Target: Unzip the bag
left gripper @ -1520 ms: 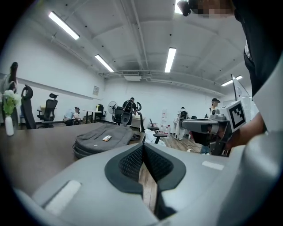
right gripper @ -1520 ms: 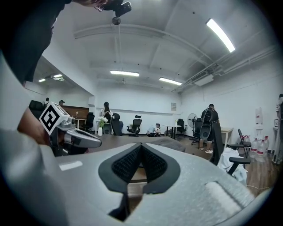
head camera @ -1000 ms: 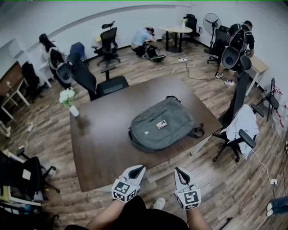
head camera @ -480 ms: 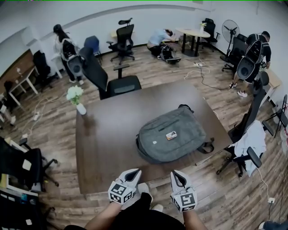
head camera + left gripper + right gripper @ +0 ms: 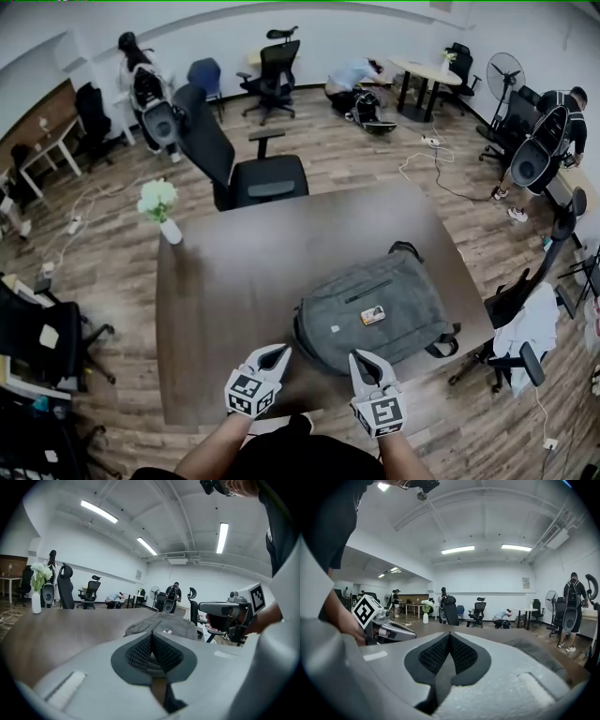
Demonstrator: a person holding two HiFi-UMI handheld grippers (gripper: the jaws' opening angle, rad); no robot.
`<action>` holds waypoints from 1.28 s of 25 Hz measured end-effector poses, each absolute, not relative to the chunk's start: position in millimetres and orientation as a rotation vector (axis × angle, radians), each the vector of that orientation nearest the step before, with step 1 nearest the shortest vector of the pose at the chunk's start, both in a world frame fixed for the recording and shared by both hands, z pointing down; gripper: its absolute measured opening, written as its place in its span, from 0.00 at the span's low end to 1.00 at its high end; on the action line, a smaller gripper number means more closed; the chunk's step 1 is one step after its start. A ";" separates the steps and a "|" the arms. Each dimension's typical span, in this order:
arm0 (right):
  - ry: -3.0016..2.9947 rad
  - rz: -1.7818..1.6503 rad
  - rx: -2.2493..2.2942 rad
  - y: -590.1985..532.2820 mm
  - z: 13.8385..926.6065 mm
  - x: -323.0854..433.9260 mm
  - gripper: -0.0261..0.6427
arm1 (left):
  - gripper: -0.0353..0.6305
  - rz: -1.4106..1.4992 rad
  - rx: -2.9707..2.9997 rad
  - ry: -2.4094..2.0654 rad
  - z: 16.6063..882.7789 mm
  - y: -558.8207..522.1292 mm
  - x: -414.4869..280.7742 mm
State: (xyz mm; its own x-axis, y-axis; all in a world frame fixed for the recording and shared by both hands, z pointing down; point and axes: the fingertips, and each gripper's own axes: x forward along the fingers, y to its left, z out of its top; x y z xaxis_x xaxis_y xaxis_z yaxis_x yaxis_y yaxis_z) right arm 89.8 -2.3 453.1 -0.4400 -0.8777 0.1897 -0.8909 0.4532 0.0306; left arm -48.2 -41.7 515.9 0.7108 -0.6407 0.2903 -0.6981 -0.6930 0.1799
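Observation:
A grey backpack (image 5: 373, 309) lies flat on the dark wooden table (image 5: 234, 272), towards its right front corner, with a small tag on its front panel. My left gripper (image 5: 273, 353) hovers over the table's front edge, just left of the bag's near end, shut and empty. My right gripper (image 5: 358, 359) hangs beside it at the bag's near edge, also shut with nothing between its pads. The left gripper view shows the backpack (image 5: 164, 625) beyond the closed jaws. In the right gripper view the bag (image 5: 543, 651) lies low on the right.
A white vase of flowers (image 5: 161, 208) stands at the table's far left corner. A black office chair (image 5: 239, 169) is pushed up to the far side. Another chair draped with white cloth (image 5: 525, 328) stands to the right. Several people and chairs fill the room behind.
The view has closed in on the table: the backpack now lies nearer and lower right in the head view. Both grippers, still shut, have come from short of the table to its front edge.

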 end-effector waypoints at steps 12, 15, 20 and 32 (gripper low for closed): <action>-2.496 0.132 1.448 -60.3 472.8 68.7 0.04 | 0.08 0.382 2.603 -1.056 552.9 -97.3 -75.0; -2.506 0.138 1.405 -68.4 481.2 70.2 0.04 | 0.08 0.467 2.629 -1.077 566.6 -108.5 -77.0; -2.509 0.174 1.301 -75.9 497.8 69.9 0.04 | 0.08 0.674 2.656 -1.084 590.4 -118.5 -71.4; -2.514 0.231 1.092 -75.8 533.9 49.7 0.04 | 0.19 0.920 2.757 -0.816 618.1 -159.3 -43.6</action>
